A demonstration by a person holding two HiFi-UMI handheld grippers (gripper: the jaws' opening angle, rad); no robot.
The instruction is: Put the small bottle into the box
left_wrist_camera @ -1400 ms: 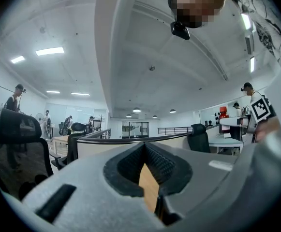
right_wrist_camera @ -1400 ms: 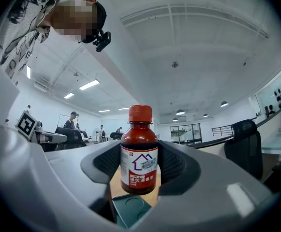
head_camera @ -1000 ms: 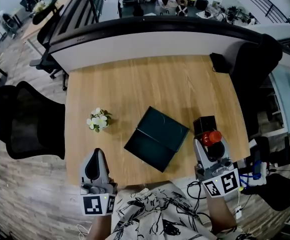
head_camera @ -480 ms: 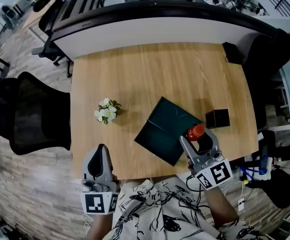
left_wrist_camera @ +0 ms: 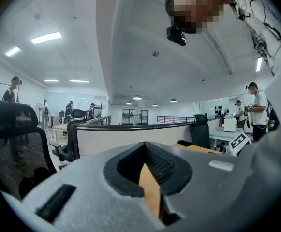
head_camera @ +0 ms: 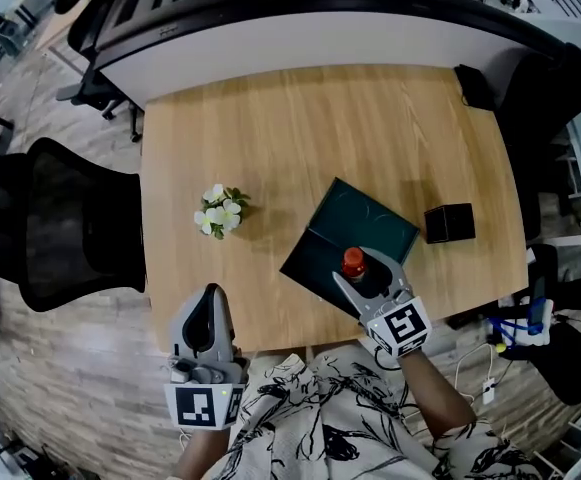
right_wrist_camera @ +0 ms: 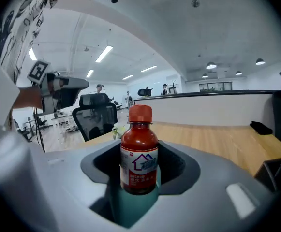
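Observation:
A small red bottle [head_camera: 353, 262] with a red cap stands upright between the jaws of my right gripper [head_camera: 367, 276], which is shut on it. The bottle hangs over the near part of an open dark green box [head_camera: 362, 218] on the wooden table [head_camera: 300, 138]. In the right gripper view the bottle [right_wrist_camera: 139, 153] fills the middle of the jaws, with the box's teal surface [right_wrist_camera: 130, 208] just beneath it. My left gripper [head_camera: 203, 320] is at the table's front edge, left of the box, shut and holding nothing [left_wrist_camera: 147, 173].
A small black cube-shaped box [head_camera: 449, 222] sits right of the green box. A sprig of white flowers [head_camera: 220, 211] lies to the left of it. A black office chair [head_camera: 55, 228] stands at the table's left side, another [head_camera: 540, 98] at the far right corner.
My right gripper has carried the bottle leftward and down, from above the small black box to over the green box. The left gripper has shifted only slightly.

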